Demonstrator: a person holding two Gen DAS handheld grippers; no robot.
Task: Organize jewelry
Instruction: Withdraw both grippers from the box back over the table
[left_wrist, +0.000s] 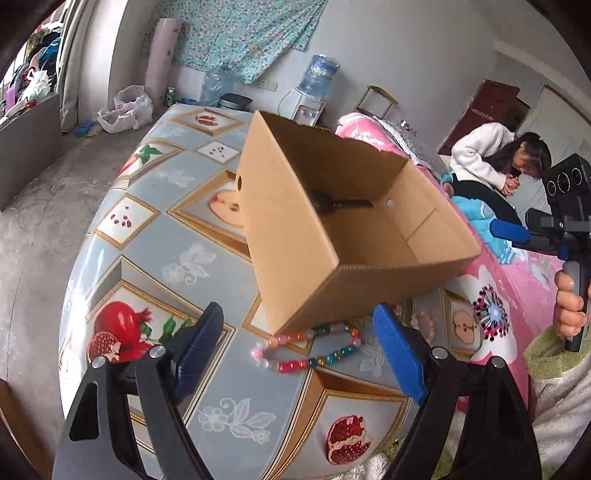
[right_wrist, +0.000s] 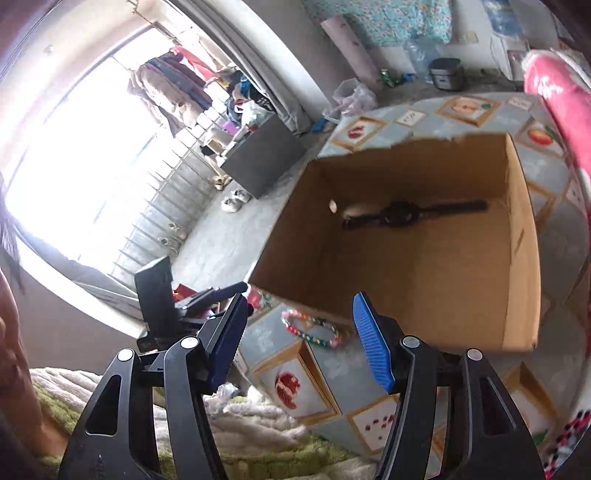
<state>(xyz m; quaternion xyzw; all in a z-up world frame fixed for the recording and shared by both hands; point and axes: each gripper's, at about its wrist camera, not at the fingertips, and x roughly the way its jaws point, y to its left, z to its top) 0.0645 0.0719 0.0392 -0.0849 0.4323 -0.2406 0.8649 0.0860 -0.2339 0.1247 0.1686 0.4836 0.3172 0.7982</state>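
An open cardboard box (left_wrist: 288, 229) stands on the table (left_wrist: 207, 236) with its fruit-patterned cloth. Inside the box lies a black wristwatch (left_wrist: 343, 204), seen from above in the right wrist view as well (right_wrist: 399, 215). A string of coloured beads (left_wrist: 314, 360) lies on the cloth against the box's near corner, and a pale pink bead bracelet (left_wrist: 424, 325) lies just to its right. My left gripper (left_wrist: 297, 317) hovers open over the beads, with nothing in it. My right gripper (right_wrist: 300, 301) is open and empty above the bead string (right_wrist: 314, 328), beside the box (right_wrist: 517, 266).
A pink flowered quilt (left_wrist: 517, 284) borders the table on the right. A person in a white sweater (left_wrist: 484, 158) sits behind it. A water dispenser (left_wrist: 314, 85), plastic bags and a grey cabinet (right_wrist: 262, 158) stand on the floor around the table.
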